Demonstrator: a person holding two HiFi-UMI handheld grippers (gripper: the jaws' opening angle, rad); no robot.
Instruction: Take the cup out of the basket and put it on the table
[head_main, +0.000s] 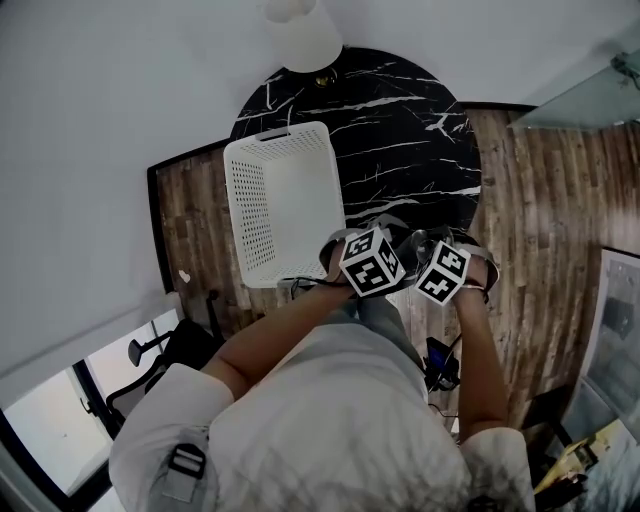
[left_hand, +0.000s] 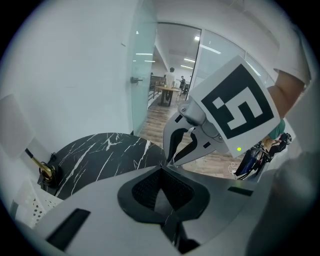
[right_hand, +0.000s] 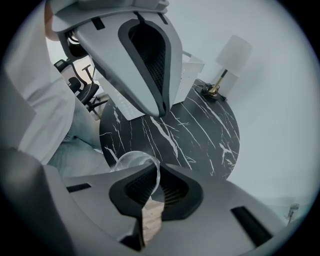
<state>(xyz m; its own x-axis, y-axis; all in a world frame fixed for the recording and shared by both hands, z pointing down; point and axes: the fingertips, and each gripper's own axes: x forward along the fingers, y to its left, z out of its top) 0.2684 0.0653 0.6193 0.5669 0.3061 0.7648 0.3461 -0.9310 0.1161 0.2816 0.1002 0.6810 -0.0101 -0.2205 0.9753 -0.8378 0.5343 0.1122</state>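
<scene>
A clear cup (right_hand: 131, 161) hangs at the near rim of the round black marble table (right_hand: 200, 130), its thin wall pinched between the jaws of my right gripper (right_hand: 155, 172). From the head view the cup (head_main: 418, 240) shows faintly between the two marker cubes, above the table (head_main: 400, 130) edge. My right gripper (head_main: 428, 255) is shut on it. Close beside it on the left, my left gripper (head_main: 385, 235) is shut on nothing; its pads (left_hand: 150, 192) meet. The white perforated basket (head_main: 275, 140) sits on the table's left side and looks empty.
A white-shaded lamp (head_main: 300, 30) with a brass base (left_hand: 47, 170) stands at the table's far edge by the wall. An office chair (head_main: 170, 350) is at the lower left. Wood floor (head_main: 540, 200) lies to the right, with a dark device (head_main: 440, 365) near my feet.
</scene>
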